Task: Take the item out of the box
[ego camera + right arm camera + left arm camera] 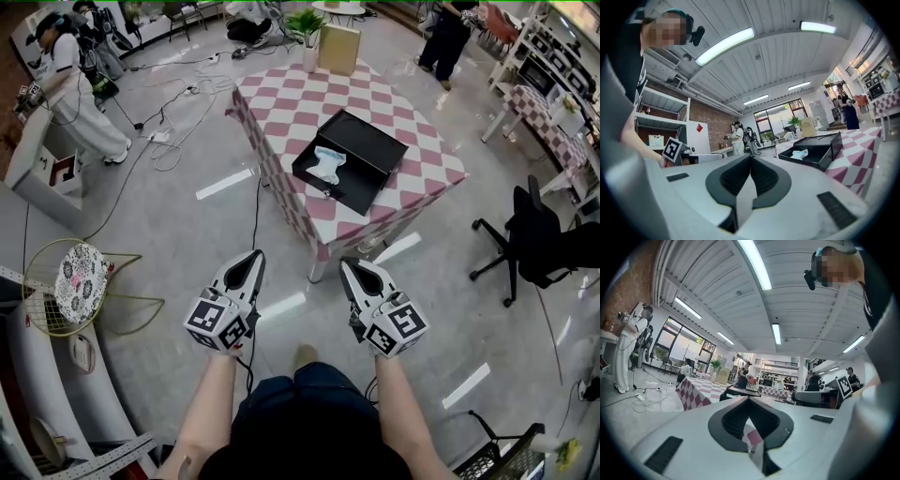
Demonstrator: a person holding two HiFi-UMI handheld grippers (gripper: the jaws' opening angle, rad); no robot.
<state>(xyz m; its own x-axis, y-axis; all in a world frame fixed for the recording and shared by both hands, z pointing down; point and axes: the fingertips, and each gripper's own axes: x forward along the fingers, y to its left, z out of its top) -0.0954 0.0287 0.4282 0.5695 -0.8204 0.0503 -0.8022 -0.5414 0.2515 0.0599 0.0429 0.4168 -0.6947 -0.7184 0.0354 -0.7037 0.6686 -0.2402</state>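
Note:
An open black box (352,159) lies on a table with a pink-and-white checked cloth (281,103), well ahead of me. Inside the box rests a white and light-blue item (328,162). Both grippers hang low over the floor, short of the table. My left gripper (255,255) is shut with nothing in it, and my right gripper (349,264) is shut and empty too. The right gripper view looks past the closed gripper (751,157) to the box (820,152) and the item (800,153). In the left gripper view the gripper (749,399) points at the table (693,392).
A black office chair (539,239) stands right of the table. A potted plant (307,23) and a tan bag (339,47) sit at the table's far end. A wire stool (80,281) is at my left. Cables (178,131) cross the floor, and a person (80,94) stands at far left.

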